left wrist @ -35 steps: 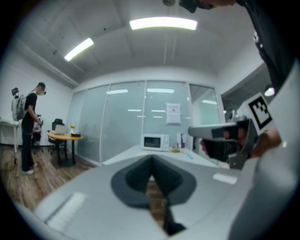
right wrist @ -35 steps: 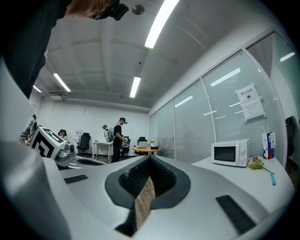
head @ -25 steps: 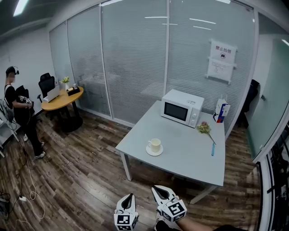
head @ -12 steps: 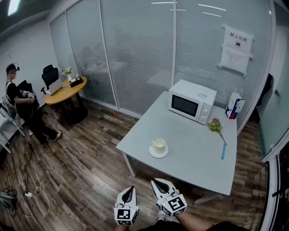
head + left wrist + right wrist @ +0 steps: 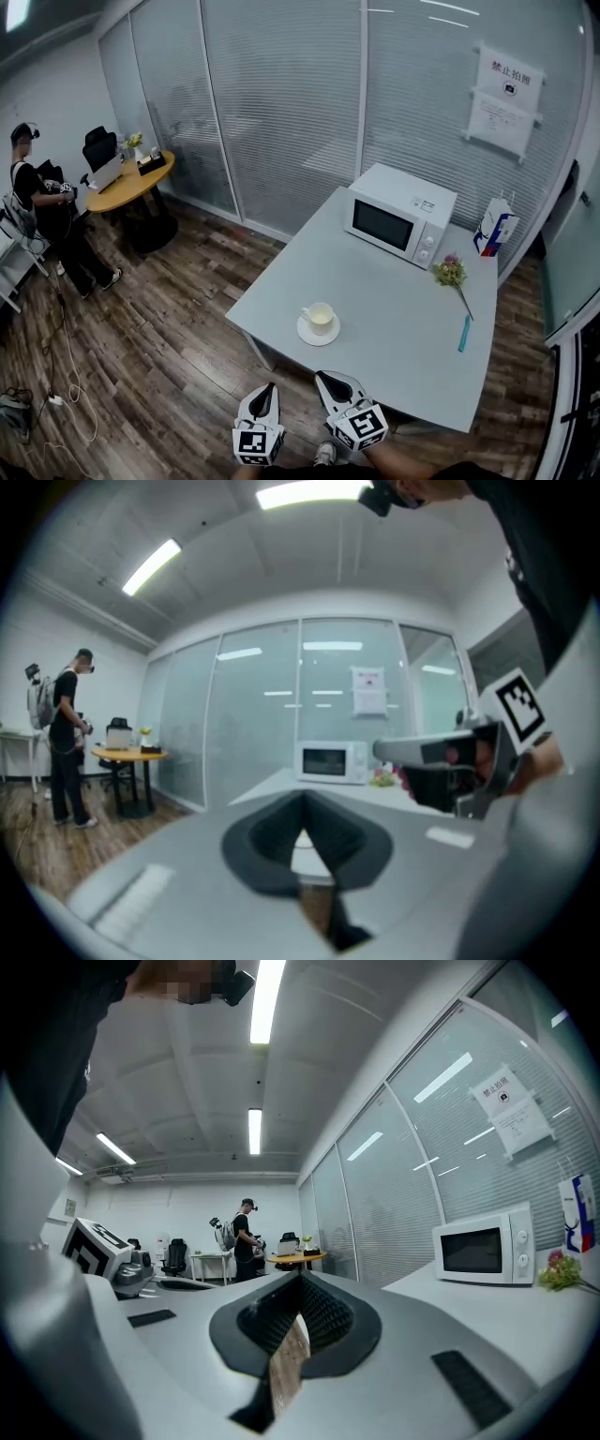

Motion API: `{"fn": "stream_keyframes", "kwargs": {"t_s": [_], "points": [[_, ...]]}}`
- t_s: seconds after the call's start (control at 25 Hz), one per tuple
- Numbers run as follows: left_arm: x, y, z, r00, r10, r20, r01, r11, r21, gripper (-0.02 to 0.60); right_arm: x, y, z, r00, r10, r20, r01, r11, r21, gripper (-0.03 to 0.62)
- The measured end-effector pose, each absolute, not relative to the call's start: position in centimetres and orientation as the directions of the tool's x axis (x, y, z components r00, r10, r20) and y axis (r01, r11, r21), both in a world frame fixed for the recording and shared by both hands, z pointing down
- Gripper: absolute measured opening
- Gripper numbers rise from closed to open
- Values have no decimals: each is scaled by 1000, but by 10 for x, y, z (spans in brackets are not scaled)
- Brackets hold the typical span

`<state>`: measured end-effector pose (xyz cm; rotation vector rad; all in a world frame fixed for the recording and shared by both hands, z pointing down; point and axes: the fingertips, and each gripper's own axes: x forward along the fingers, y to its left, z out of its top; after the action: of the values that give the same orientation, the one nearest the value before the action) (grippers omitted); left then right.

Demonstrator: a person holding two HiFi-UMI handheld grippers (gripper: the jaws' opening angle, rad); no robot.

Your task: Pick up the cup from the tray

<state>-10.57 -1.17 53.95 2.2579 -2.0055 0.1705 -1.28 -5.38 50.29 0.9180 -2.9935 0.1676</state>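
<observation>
Far left, a person (image 5: 37, 220) stands by a round table (image 5: 127, 183). Near, the left gripper (image 5: 267, 394) has its jaws pressed together on nothing. The cup (image 5: 319, 317) sits on its saucer (image 5: 319, 335) at the near left of the grey table (image 5: 394, 319), well apart from both grippers. It is probably light, stiff, slippery ceramic and breakable, so the rim or handle seems the place to grip. The right gripper (image 5: 330, 382) is likewise closed and empty. The notice (image 5: 507, 94) on the glass and the carton (image 5: 494, 228) carry print too small to read.
</observation>
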Motion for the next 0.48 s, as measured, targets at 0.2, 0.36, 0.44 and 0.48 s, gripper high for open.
{"fn": "stream_keyframes", "kwargs": {"t_s": [0.2,0.36,0.44,0.48], "points": [[-109,-37,547,128,-975,183,-992,-128,8,5,-11,-79,512,-818,-573,46,-574,810,-115,3],[-119,-62,551,152,-971,185,-988,-153,13,4,-17,-104,513,-796,-604,41,-604,788,-118,3],[-125,-77,552,174,-968,182,-985,-174,14,5,-24,-115,513,-788,-614,40,-614,781,-112,3],[-128,-85,553,188,-965,181,-982,-188,15,4,-28,-120,513,-785,-618,43,-619,778,-106,3]]}}
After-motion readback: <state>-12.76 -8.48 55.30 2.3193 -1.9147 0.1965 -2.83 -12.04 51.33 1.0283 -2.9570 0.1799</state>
